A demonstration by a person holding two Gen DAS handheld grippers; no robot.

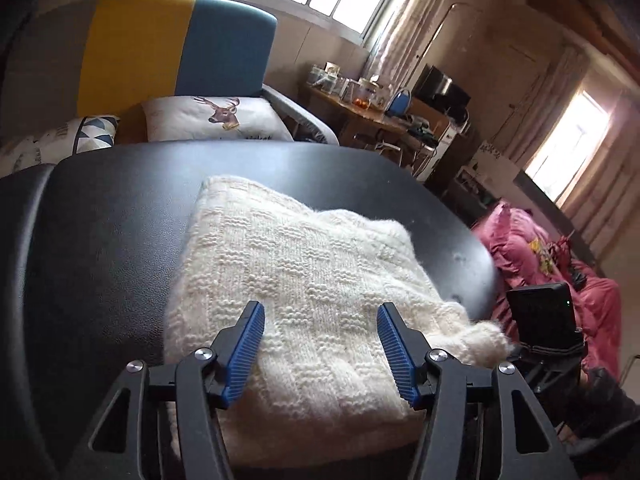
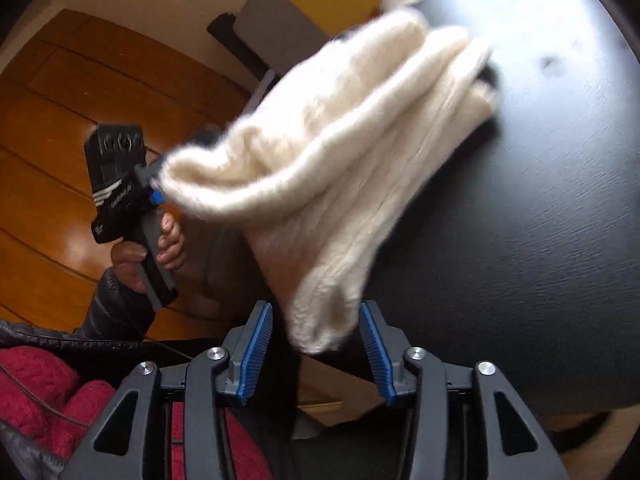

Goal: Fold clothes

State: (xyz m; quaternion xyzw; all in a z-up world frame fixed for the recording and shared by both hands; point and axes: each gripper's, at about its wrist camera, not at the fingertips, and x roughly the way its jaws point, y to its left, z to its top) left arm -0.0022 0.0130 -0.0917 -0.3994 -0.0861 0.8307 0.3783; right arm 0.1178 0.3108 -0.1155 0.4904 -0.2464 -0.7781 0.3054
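Your left tongs (image 1: 320,350) were spread apart, nothing clamped, blue ribbed pads (image 1: 246,350) hovering over the near edge of the cream knitted sweater (image 1: 304,272). The sweater lay folded in a thick stack on the round black desk (image 1: 100,240), straight ahead of those tongs and running away from them; one fuzzy corner stuck out past the right pad toward the desk edge.

Your right tongs (image 2: 316,354) were apart too, gripping nothing. The same sweater (image 2: 332,168) showed blurred there, its lower corner hanging between the two pads; contact with either pad can't be told. From that view the desk (image 2: 540,200) filled the area ahead and to the right of the tongs.

Left of the right tongs, your hand (image 2: 160,248) in a dark puffy sleeve (image 2: 116,304) gripped the black handle of the other device, its tip at the sweater's folded edge, over the wooden floor (image 2: 60,120). A red knitted garment (image 2: 52,396) sat beside the tongs' base, lower left. Far beyond the left tongs: a deer-print cushion (image 1: 216,118) on a yellow-and-blue sofa (image 1: 176,44).
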